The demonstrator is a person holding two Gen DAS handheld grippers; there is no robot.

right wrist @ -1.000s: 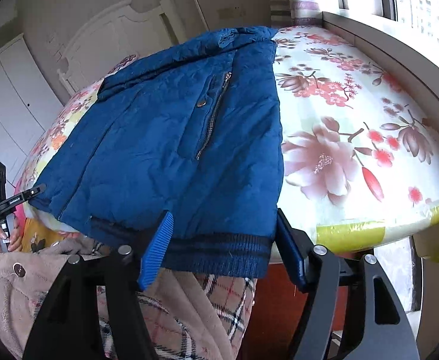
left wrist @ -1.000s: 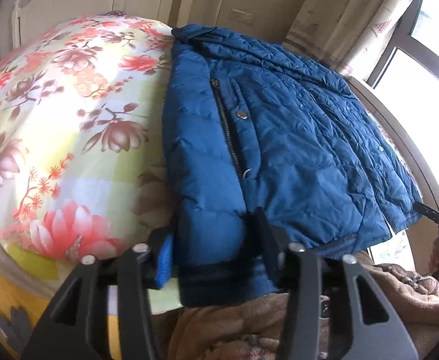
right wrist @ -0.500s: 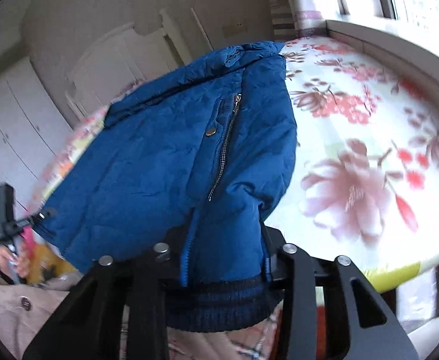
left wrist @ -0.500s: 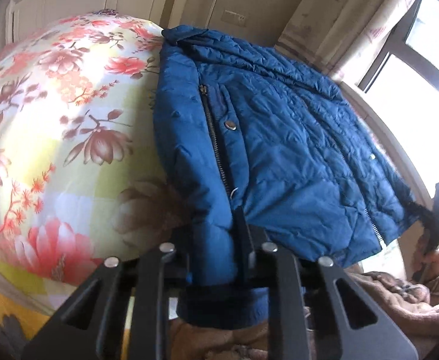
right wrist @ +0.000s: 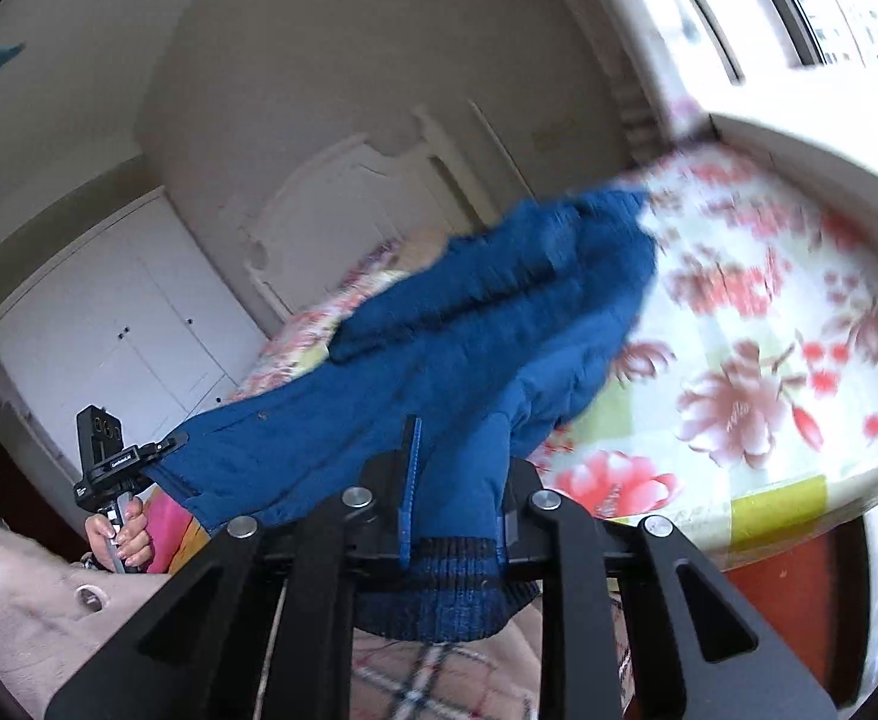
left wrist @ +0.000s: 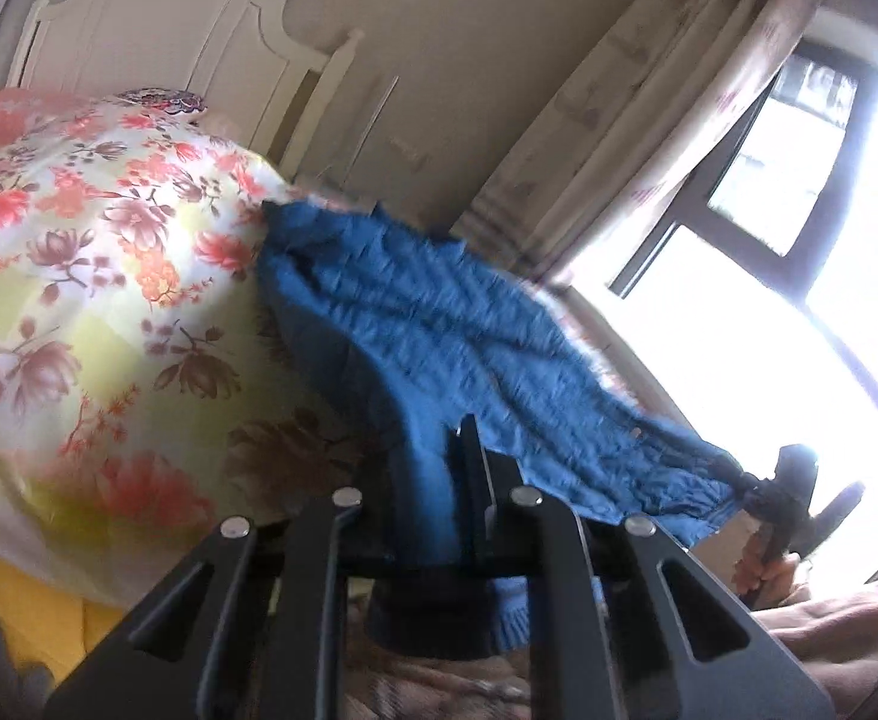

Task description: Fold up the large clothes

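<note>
A blue quilted jacket [left wrist: 439, 324] hangs stretched between my two grippers, its hem raised off the floral bed [left wrist: 79, 300] while its collar end still rests on the bed. My left gripper [left wrist: 430, 480] is shut on one corner of the dark ribbed hem. My right gripper [right wrist: 457, 480] is shut on the other hem corner [right wrist: 451, 588]. The jacket [right wrist: 469, 348] sags in the middle. In the left wrist view the right gripper [left wrist: 793, 498] shows at the far hem corner. In the right wrist view the left gripper [right wrist: 109, 456] shows at the left.
The bed has a white headboard [left wrist: 169, 42] at the far end. A white wardrobe [right wrist: 109, 324] stands on one side, a curtained window [left wrist: 769, 210] with a sill [right wrist: 799, 138] on the other. My pink coat [right wrist: 31, 600] is below.
Both grippers went from open around the hem to shut on it, then lifted the hem up off the bed. The jacket now hangs between them and the views are blurred by motion.
</note>
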